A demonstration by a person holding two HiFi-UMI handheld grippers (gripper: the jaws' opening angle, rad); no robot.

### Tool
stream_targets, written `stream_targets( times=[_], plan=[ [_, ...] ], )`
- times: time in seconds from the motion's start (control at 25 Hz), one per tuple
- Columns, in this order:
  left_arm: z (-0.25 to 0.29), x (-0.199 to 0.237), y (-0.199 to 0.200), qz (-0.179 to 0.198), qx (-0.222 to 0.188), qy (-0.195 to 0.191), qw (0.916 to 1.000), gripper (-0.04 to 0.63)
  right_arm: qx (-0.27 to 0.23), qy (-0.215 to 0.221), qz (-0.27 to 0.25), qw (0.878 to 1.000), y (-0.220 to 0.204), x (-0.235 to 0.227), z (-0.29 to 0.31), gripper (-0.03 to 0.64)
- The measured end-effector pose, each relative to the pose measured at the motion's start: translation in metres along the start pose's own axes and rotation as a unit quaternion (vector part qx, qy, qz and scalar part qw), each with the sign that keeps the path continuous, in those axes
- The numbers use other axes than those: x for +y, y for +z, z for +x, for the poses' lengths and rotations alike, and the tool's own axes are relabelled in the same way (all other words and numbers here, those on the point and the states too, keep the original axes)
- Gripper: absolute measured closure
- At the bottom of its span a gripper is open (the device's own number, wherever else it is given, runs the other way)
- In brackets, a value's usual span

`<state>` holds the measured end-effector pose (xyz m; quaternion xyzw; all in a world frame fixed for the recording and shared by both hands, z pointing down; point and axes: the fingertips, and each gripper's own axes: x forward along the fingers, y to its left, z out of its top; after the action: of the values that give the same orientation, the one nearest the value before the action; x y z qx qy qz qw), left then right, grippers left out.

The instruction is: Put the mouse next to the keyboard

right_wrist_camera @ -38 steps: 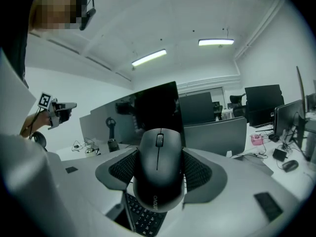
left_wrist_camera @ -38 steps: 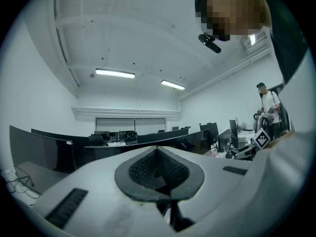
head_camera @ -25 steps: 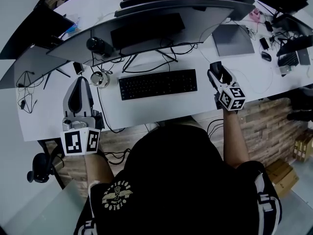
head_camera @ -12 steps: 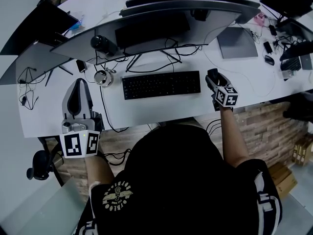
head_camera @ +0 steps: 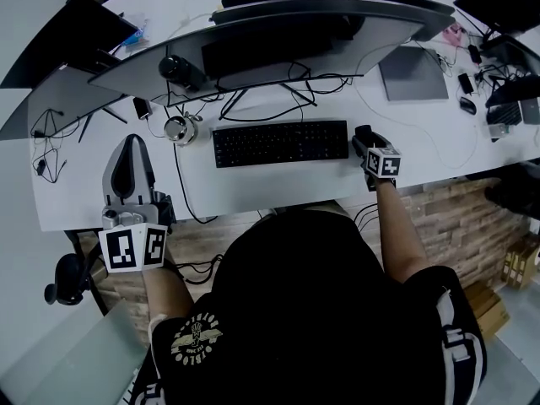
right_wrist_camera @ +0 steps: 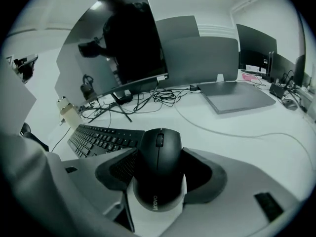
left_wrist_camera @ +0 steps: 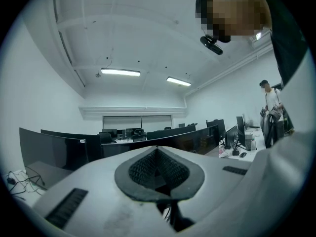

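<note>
My right gripper is shut on a black mouse, whose body sits between the two dark pads with its wheel pointing away. In the head view that gripper hangs low over the white desk, just off the right end of the black keyboard. From the right gripper view the keyboard lies close by at the left. My left gripper rests at the desk's left part, far from the keyboard. Its jaws meet at the tip with nothing between them, and it looks up at the ceiling.
A wide curved monitor stands behind the keyboard, with its stand and tangled cables in between. A grey laptop lies at the back right, another mouse beyond it. A small round silver object sits left of the keyboard.
My right gripper has come lower toward the desk with the mouse, staying by the keyboard's right end. The left gripper has hardly moved.
</note>
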<state>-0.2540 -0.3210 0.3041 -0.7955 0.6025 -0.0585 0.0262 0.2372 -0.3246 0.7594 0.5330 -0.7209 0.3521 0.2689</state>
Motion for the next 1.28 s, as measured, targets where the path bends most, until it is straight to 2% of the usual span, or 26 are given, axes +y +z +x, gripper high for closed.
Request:
stream_targets(
  times=[0.2, 0.48, 0.64, 0.84, 1.2, 1.28],
  plan=[
    [-0.006, 0.005, 0.003, 0.006, -0.001, 0.007, 1.0000, 0.594, 0.027, -0.012, 0.001, 1.000, -0.015, -0.006, 0.017, 0.331],
    [-0.010, 0.006, 0.003, 0.004, -0.004, 0.006, 1.0000, 0.594, 0.020, -0.016, 0.020, 0.999, -0.013, -0.009, 0.024, 0.324],
    [-0.014, 0.009, 0.007, 0.001, -0.013, 0.006, 0.9999, 0.594, -0.023, -0.015, 0.021, 0.999, 0.006, -0.009, 0.005, 0.305],
    [-0.019, 0.012, 0.006, -0.004, -0.020, 0.003, 0.9998, 0.594, -0.108, -0.016, -0.015, 0.994, 0.051, 0.006, -0.036, 0.307],
    [-0.029, 0.012, 0.007, -0.011, -0.035, -0.006, 0.9993, 0.594, -0.213, -0.027, -0.058, 0.975, 0.099, 0.034, -0.101, 0.565],
    [-0.032, 0.010, 0.008, -0.011, -0.038, -0.010, 0.9992, 0.594, -0.237, -0.026, -0.067, 0.969, 0.111, 0.045, -0.115, 0.594]
  ],
)
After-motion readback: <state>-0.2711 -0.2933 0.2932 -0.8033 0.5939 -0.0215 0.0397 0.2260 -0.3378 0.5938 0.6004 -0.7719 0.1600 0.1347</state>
